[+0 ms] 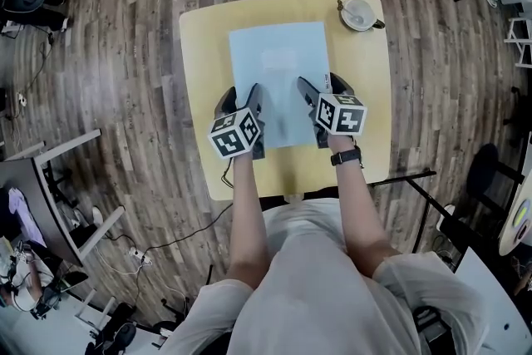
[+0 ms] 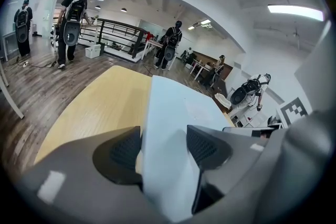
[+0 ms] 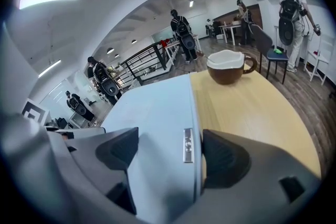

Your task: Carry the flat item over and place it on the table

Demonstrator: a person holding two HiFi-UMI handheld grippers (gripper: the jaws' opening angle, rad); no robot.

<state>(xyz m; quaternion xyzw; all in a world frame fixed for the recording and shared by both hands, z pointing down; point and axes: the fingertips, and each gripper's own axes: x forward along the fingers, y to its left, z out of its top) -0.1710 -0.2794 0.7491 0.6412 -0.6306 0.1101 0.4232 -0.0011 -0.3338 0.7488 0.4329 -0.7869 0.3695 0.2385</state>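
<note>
The left tongs (image 2: 164, 147) are resting released, jaws apart, straddling the corner of the pale blue flat item (image 1: 278, 62) farthest from the cup (image 1: 359, 13). The item is lying flat on the surface (image 1: 204, 54), one far corner near the cup. The right tongs (image 3: 170, 149) are likewise gaping over its near corner on the cup's side. It is looking thin, light and probably a little soft, so pinching both near corners is seeming wisest.

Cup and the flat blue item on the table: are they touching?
Apart. The head view shows a strip of bare table between the cup and the far right corner of the flat blue item.
</note>
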